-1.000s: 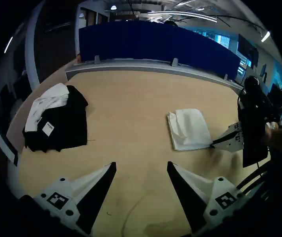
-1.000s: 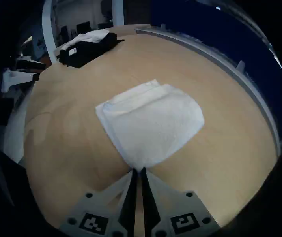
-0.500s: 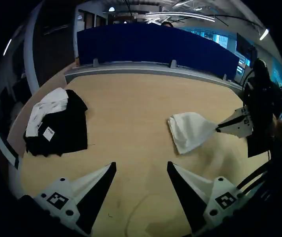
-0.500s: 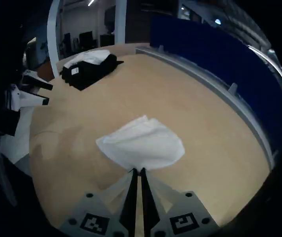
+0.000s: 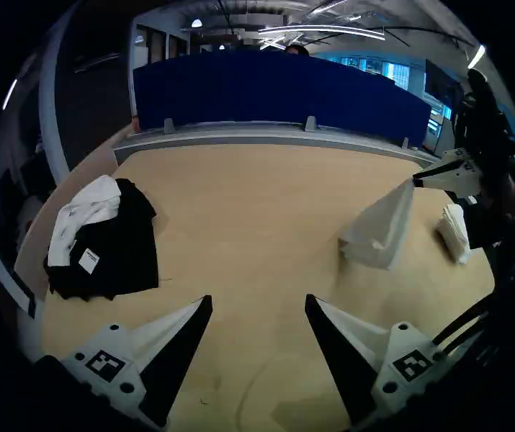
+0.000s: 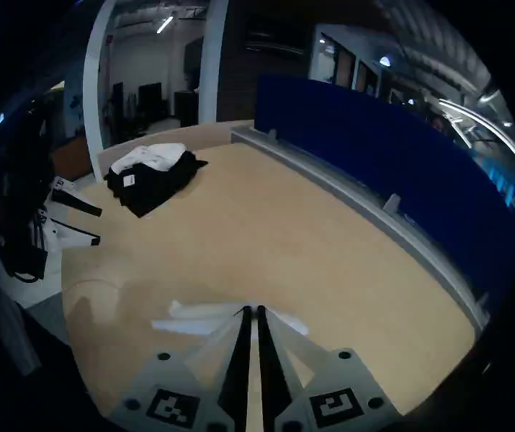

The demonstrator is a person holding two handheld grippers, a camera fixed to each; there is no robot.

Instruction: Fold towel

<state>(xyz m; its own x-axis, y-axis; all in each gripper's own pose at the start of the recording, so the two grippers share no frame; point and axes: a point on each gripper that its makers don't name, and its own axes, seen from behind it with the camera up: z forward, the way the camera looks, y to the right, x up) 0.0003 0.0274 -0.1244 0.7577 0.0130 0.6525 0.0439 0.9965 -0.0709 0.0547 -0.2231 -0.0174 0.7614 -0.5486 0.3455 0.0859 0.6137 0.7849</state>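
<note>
A white folded towel (image 5: 378,229) hangs by one corner from my right gripper (image 5: 415,180), its lower end touching the wooden table (image 5: 257,194). In the right gripper view the right gripper (image 6: 251,311) is shut on the towel (image 6: 192,318), which droops below the fingers. My left gripper (image 5: 257,302) stands open over the table's near edge with nothing between its fingers. It also appears at the left of the right gripper view as the left gripper (image 6: 99,227), open and well away from the towel.
A pile of black and white clothes (image 5: 102,230) lies at the table's left end, seen too as the clothes pile (image 6: 153,176). A stack of white folded towels (image 5: 455,232) sits at the right edge. A blue partition (image 5: 279,86) runs along the table's far side.
My right gripper has lifted the towel by its corner off the table and carried it to the right. The left gripper has stayed open in place.
</note>
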